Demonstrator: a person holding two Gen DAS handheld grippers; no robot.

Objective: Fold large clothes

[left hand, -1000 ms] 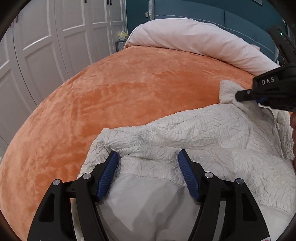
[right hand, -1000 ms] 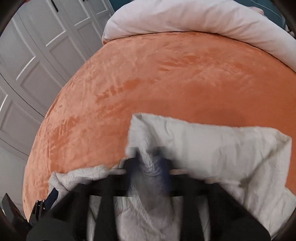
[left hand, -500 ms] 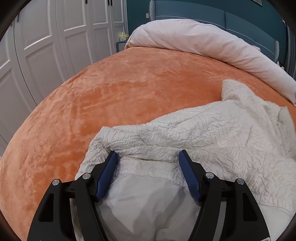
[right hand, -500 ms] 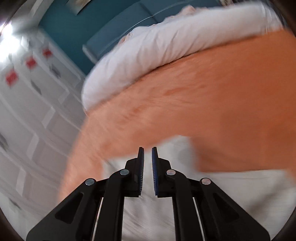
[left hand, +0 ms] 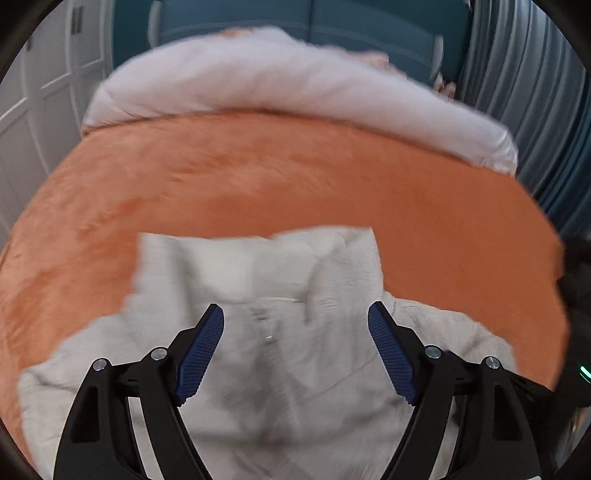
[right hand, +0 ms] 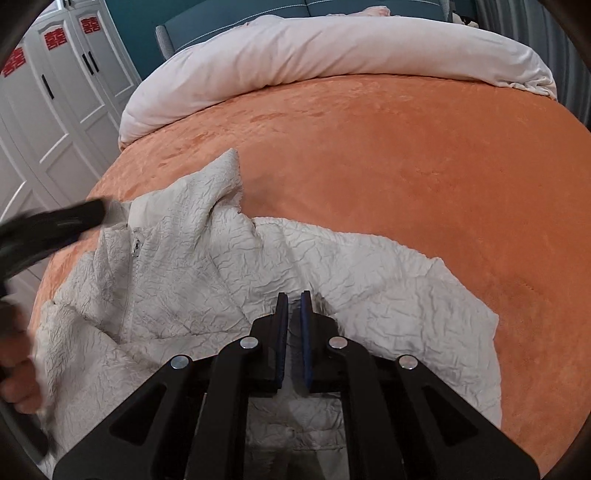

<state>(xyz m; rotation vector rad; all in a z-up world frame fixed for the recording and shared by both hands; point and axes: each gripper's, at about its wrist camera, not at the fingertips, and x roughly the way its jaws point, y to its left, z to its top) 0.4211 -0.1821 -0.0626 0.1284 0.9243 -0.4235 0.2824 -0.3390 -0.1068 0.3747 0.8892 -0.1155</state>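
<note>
1. Bedroom with white panelled wardrobe doors [right hand: 70, 92] at far left, teal padded headboard [right hand: 229, 14] at the far end, grey ribbed curtain [left hand: 524, 85] at right.
2. Wide bed under an orange plush blanket [right hand: 406, 155]; pale pink rolled duvet [right hand: 332, 48] along its far edge.
3. Cream crinkled zip-front jacket [right hand: 207, 266] spread on the near part of the blanket, collar raised toward the far left, front zip running down the left half, one sleeve lying out to the right.
4. Left tool [left hand: 295, 350] wide open above the collar region, holding nothing; view smeared by motion.
5. Right tool [right hand: 290, 332] nearly closed, a thin gap between the blue pads; low over the jacket's middle, cloth between the pads not discernible, so grip uncertain.
6. Handling, as judged: light, soft, limp fabric, probably slick lining; best taken at firm edges such as collar, hem or sleeve cuff, a doubled pinch to prevent slipping.
7. Against half a second ago: left tool gone from the near-left hem to facing the collar; right tool down from open blanket to the jacket.
</note>
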